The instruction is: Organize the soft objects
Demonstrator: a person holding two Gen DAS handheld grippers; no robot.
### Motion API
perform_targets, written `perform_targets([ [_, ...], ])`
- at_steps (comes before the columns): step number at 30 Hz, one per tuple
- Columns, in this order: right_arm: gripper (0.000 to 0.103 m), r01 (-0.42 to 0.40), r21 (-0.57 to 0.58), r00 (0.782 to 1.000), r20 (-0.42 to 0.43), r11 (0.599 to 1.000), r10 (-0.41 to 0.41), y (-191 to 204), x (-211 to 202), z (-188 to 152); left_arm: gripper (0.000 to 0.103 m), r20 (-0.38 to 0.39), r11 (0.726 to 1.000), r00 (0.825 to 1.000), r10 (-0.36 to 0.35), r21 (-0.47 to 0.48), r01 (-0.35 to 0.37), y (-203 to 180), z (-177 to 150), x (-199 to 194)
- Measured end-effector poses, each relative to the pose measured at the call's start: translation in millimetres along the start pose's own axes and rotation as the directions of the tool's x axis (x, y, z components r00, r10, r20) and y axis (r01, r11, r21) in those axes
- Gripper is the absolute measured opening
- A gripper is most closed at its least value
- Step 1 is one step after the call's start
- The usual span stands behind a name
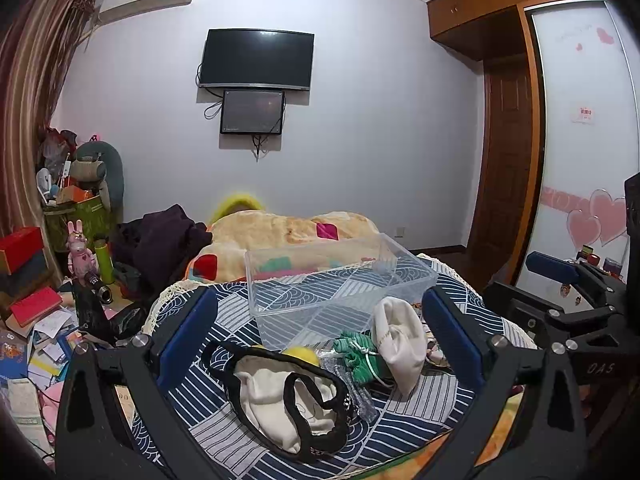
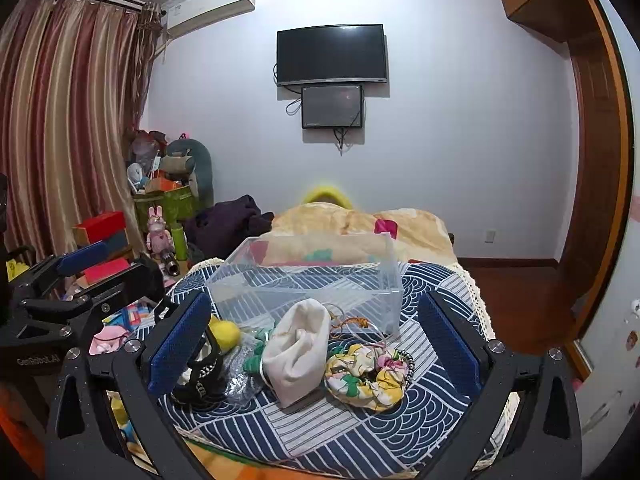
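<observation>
- Soft things lie in a loose heap on the blue-and-white patterned bedspread [image 2: 340, 428], at the near end of the bed, just in front of a clear plastic box [image 2: 308, 280].
- Cream cloth pouch [image 2: 296, 354] sits mid-heap, mouth upward, leaning a little; also seen from the left wrist [image 1: 398, 336].
- Floral scrunchie [image 2: 366, 376], yellow, green and pink, touches the pouch on its right side. A thin cord with an orange knot [image 2: 358, 322] trails between scrunchie and box.
- Green knit piece [image 1: 356, 354] with white string lies left of the pouch, touching it. A crumpled clear plastic wrap [image 2: 240, 376] sits beside it.
- Yellow fuzzy ball [image 2: 225, 334] rests near the box's front-left corner.
- Black-trimmed cream fabric item [image 1: 288, 404] is nearest the left wrist camera, spread flat, straps looped over it.
- Clear plastic box: open top, nothing visible inside; pattern of the bedspread shows through its walls.
- Left hand-held gripper [image 1: 320, 328]: blue pads spread wide, holding nothing, heap between and below them. Its body is visible from the right wrist at far left [image 2: 80, 284].
- Right hand-held gripper [image 2: 316, 344]: spread wide, holding nothing, pouch and scrunchie framed between its pads.
- Beyond the box: a bunched orange blanket [image 2: 352, 236] with coloured patches, and a dark garment [image 2: 228, 220] to its left.
- Far wall: mounted television [image 2: 332, 54], smaller screen [image 2: 332, 106] under it. Striped curtains [image 2: 68, 120] at left, clutter on the floor below.
</observation>
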State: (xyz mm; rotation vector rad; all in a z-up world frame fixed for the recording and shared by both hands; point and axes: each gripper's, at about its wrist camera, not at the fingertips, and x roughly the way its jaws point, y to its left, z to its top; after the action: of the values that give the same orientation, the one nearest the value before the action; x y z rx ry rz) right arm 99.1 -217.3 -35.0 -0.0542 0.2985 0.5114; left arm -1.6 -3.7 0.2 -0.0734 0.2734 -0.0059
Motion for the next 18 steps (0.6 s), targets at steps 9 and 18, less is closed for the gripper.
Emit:
perform_targets([
  [9, 0.103, 0.000, -0.001, 1.000, 0.005, 1.000, 0.000, 0.8, -1.5, 0.1, 0.103, -0.010, 1.000, 1.000, 0.002, -0.001, -0.002, -0.6, -0.7, 1.1],
  [18, 0.103, 0.002, -0.002, 1.000, 0.008, 1.000, -0.002, 1.3, -3.8, 1.3, 0.103, -0.010, 1.000, 1.000, -0.001, 0.003, 0.001, -1.1, -0.9, 2.4],
])
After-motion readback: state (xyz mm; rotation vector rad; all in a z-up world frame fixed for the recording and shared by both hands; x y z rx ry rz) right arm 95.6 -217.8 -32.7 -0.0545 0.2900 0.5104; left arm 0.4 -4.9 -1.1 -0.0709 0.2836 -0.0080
